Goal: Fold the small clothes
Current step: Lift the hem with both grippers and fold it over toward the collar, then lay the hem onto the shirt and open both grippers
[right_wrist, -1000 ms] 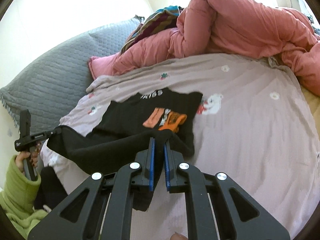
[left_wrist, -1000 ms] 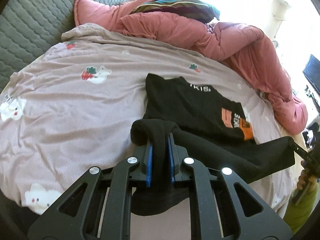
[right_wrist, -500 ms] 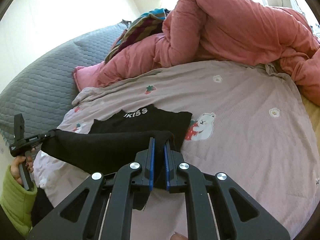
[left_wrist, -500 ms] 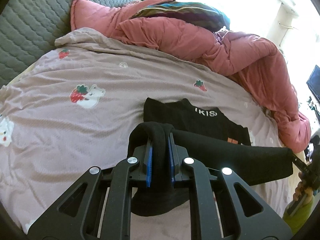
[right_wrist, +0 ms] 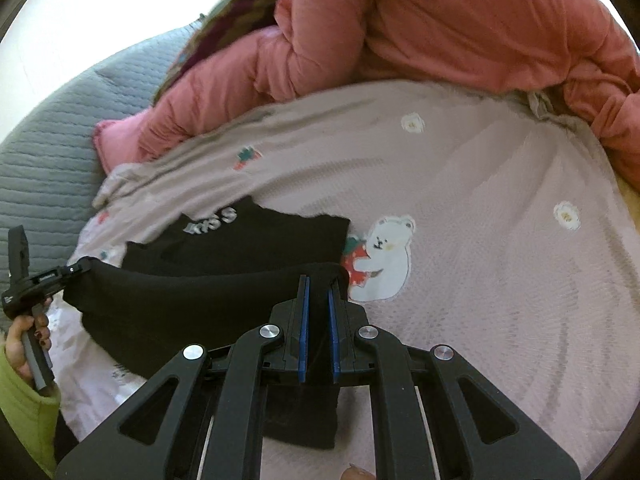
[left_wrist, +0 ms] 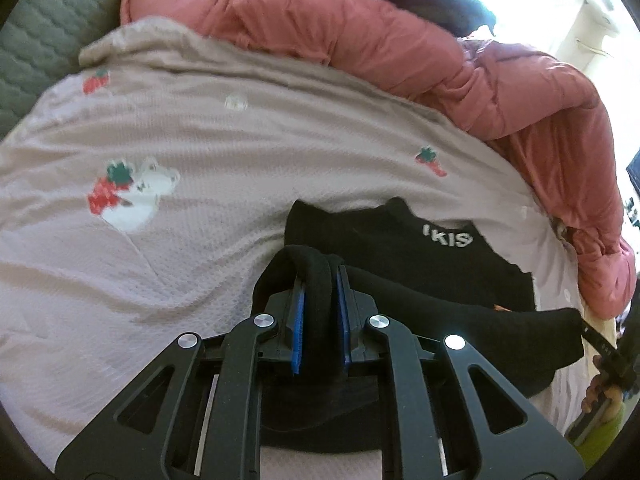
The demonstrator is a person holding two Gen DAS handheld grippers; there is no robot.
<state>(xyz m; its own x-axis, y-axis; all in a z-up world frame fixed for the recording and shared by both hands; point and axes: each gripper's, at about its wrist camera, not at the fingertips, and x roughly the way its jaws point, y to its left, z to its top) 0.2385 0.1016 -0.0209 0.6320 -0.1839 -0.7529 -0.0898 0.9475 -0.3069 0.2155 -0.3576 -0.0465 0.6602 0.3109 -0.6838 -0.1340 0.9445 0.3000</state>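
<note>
Hem of the black shirt [left_wrist: 400, 256] is stretched between our two grippers so it folds evenly over the half lying on the bed [left_wrist: 200, 152]. Left gripper [left_wrist: 320, 292] and right gripper [right_wrist: 316, 308] jaws each pinch a corner, collar at twelve o'clock.

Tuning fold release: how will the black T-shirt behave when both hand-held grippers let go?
Black T-shirt is probably floppy: it sags between left hand-held gripper and right hand-held gripper. Likely light. Should settle flat on the bedsheet, not slide.
</note>
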